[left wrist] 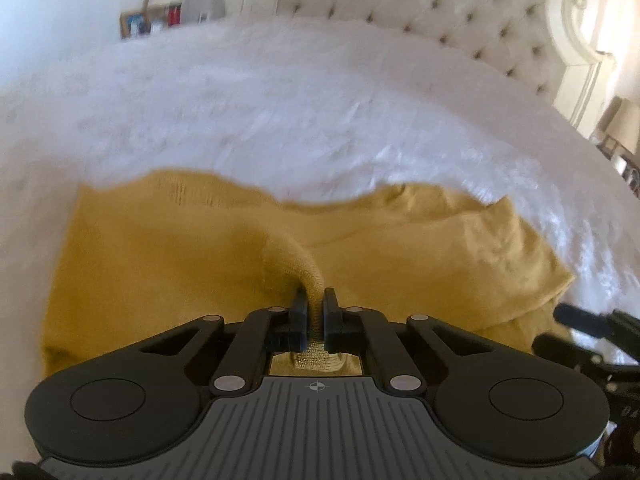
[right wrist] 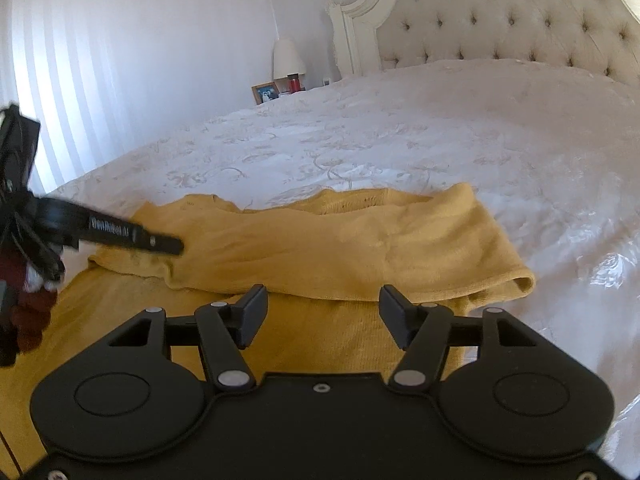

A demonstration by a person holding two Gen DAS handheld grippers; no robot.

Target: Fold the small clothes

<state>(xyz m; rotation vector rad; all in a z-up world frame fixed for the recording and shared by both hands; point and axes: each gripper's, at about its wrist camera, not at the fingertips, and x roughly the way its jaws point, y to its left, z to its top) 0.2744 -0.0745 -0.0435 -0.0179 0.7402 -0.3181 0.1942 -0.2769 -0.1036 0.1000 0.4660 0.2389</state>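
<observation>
My left gripper is clamped on a pinch of the mustard garment on the bed; my right gripper is parted, holding nothing, over it

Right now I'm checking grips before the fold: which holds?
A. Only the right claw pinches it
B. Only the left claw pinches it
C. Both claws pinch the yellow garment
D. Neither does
B: the left claw is shut on a pinch of yellow garment, while the right claw stands open above it.
</observation>
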